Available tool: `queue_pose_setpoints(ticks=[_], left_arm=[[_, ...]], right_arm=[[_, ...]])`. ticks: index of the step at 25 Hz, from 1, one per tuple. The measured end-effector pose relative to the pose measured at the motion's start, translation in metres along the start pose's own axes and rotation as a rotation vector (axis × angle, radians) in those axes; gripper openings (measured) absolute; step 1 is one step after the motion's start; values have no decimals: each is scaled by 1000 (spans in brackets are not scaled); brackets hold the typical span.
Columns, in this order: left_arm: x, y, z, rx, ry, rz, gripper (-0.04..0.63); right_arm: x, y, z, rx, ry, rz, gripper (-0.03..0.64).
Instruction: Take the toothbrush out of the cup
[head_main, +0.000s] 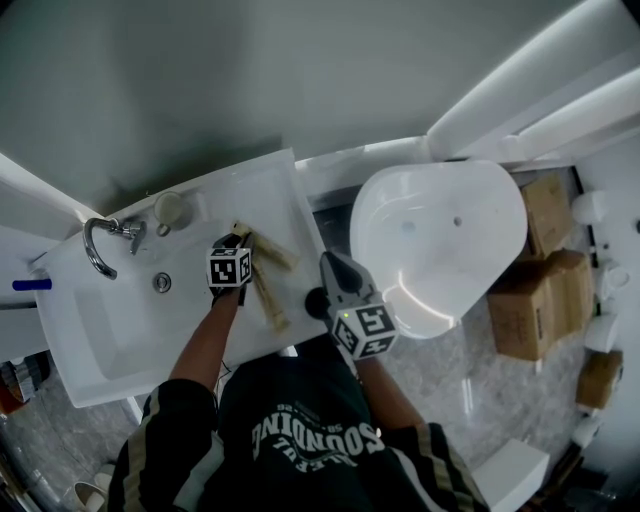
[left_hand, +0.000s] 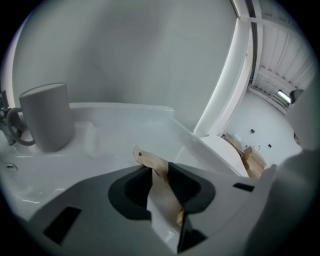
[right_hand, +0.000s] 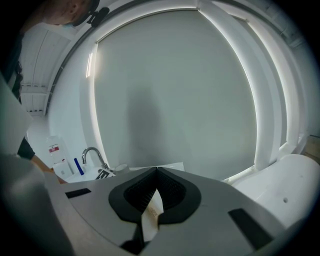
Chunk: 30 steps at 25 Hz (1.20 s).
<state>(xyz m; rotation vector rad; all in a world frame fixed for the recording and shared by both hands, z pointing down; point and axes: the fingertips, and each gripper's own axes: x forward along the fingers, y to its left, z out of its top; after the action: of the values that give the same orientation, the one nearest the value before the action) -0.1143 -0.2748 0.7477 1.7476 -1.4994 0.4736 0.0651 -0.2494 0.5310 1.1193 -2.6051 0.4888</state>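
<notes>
Toothbrush, in brown paper wrap, is out of the cup. Its tip is down on the sink ledge, and the cup stands apart to its left. Left gripper jaws straddle it, slightly parted; it looks released, with maybe one pad touching. Right gripper is clenched and empty, near the sink's right edge.

The left gripper (arm reaching forward) pointed down, jaws slightly apart; the right gripper sat close by, jaws together.
</notes>
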Motion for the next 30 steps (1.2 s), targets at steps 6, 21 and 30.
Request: queue_pose_setpoints(ticks=[6,21,30], left_arm=[[-3,8,-6,19,16,42,245],[-66,-8,27,114,-131,5,243],[-135,8,23,212,-208,70,115]], right_arm=[[-2,1,-2,4,-1,2,0],[-5,36,16,-42,-59,63,0],[-2,95,18,-86,-84,153,0]])
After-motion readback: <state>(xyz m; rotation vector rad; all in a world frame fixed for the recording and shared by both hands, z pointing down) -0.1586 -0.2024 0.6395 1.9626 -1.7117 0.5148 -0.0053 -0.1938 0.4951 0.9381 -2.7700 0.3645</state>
